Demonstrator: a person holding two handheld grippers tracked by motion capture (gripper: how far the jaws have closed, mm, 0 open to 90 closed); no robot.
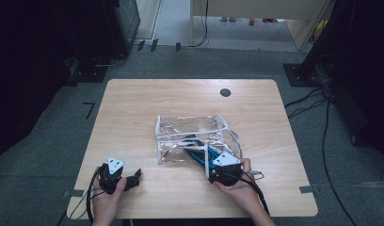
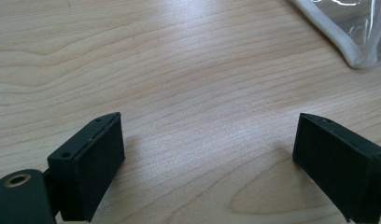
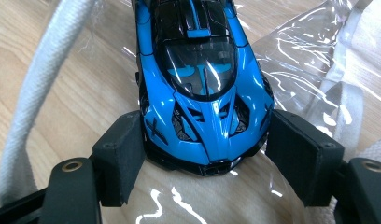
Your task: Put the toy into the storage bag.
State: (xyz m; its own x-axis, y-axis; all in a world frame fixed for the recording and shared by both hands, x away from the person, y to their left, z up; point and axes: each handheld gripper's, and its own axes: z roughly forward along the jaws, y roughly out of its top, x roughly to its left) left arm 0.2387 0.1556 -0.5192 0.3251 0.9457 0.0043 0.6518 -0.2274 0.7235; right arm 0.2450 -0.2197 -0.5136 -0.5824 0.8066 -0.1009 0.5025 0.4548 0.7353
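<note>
A blue and black toy car (image 3: 202, 70) lies inside a clear plastic pouch (image 1: 190, 127) with white trim, at the middle of the wooden table (image 1: 148, 99). In the high view the car (image 1: 194, 147) sits at the pouch's near right end. My right gripper (image 3: 207, 133) reaches into the pouch's mouth, and both of its pads (image 3: 125, 149) touch the sides of the car's nose. From above, that gripper (image 1: 205, 157) points up and left from a hand. My left gripper (image 1: 136, 177) rests low over bare wood at the near left, with wide-open jaws (image 2: 207, 140) holding nothing.
A white strap (image 3: 34, 93) of the pouch curves along the left of the right gripper. The pouch's corner (image 2: 352, 46) lies ahead of the left gripper. A dark round grommet (image 1: 225, 92) sits near the table's far edge. Cables (image 1: 317, 99) run on the floor at right.
</note>
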